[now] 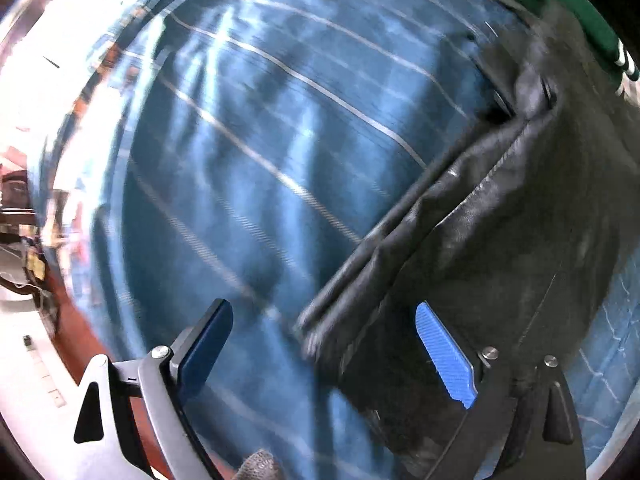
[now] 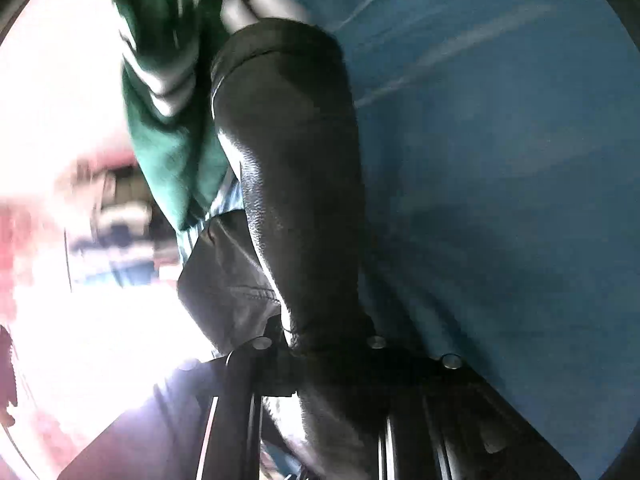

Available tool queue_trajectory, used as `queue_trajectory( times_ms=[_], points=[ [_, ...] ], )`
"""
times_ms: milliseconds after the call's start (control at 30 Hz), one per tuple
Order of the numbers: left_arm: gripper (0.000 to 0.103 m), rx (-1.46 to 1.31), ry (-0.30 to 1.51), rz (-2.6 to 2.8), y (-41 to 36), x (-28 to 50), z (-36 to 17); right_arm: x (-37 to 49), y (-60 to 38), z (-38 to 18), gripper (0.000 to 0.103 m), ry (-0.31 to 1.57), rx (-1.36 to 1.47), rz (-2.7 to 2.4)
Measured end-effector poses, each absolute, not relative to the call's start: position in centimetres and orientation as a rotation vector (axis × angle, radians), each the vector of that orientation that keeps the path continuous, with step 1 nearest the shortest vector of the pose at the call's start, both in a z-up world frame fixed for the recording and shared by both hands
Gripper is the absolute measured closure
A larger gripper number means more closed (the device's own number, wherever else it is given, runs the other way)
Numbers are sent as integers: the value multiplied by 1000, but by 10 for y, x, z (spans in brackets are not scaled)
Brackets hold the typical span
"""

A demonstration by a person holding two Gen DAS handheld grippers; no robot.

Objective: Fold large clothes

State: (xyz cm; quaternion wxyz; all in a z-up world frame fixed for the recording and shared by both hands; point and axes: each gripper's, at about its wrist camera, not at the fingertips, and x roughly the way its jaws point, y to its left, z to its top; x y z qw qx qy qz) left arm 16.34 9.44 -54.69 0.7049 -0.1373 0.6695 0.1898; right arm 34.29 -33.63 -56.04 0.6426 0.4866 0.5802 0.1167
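A black leather jacket [image 1: 500,216] lies partly folded on a blue checked bedsheet [image 1: 260,140]. My left gripper [image 1: 324,332] is open just above the sheet; its right finger [image 1: 444,356] is over the jacket's lower edge and its left finger [image 1: 204,344] is over bare sheet. In the right wrist view a long fold of the black jacket [image 2: 296,184] runs up from between the jaws of my right gripper [image 2: 320,348], which is shut on it. The fingertips are hidden by the leather.
A green garment with white stripes [image 2: 168,120] lies beside the jacket; it also shows at the top right of the left wrist view [image 1: 568,4]. The bed's edge and a reddish floor [image 1: 80,340] are at the left. Both views are motion-blurred.
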Motion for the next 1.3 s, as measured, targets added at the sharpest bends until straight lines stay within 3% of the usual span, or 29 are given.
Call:
queue_trajectory(
  times_ms=[133, 300, 367, 500, 633, 733, 767, 800, 900, 1000, 1133, 1200, 1300],
  points=[
    [9, -243, 1460, 463, 95, 151, -514, 219, -411, -531, 88, 1323, 1113, -40],
    [9, -134, 1429, 442, 72, 146, -498, 133, -464, -561, 51, 1564, 1083, -168],
    [9, -111, 1433, 404, 54, 149, -499, 125, -479, -547, 43, 1582, 1004, -227],
    [9, -94, 1415, 302, 5, 161, -500, 126, -491, -484, 43, 1486, 792, -265],
    [9, -111, 1378, 239, -39, 188, -509, 187, -432, -461, 43, 1453, 588, 22],
    [9, -120, 1389, 250, -48, 221, -537, 247, -377, -472, 49, 1439, 496, 150],
    [8, -124, 1406, 259, -48, 228, -549, 265, -362, -482, 60, 1444, 471, 167],
    [8, -125, 1437, 260, -46, 235, -565, 284, -350, -495, 63, 1458, 436, 147],
    [4, -109, 1456, 241, -38, 246, -589, 319, -326, -542, 63, 1548, 367, 78],
    [4, -144, 1437, 226, -20, 239, -567, 326, -319, -539, 63, 1581, 297, 73],
    [5, -284, 1354, 319, 40, 182, -506, 312, -348, -507, 62, 1566, 466, 155],
    [5, -351, 1335, 394, 72, 149, -490, 294, -370, -490, 52, 1557, 550, 179],
    [5, -470, 1355, 470, 110, 111, -496, 269, -389, -480, 50, 1550, 566, 151]
  ],
)
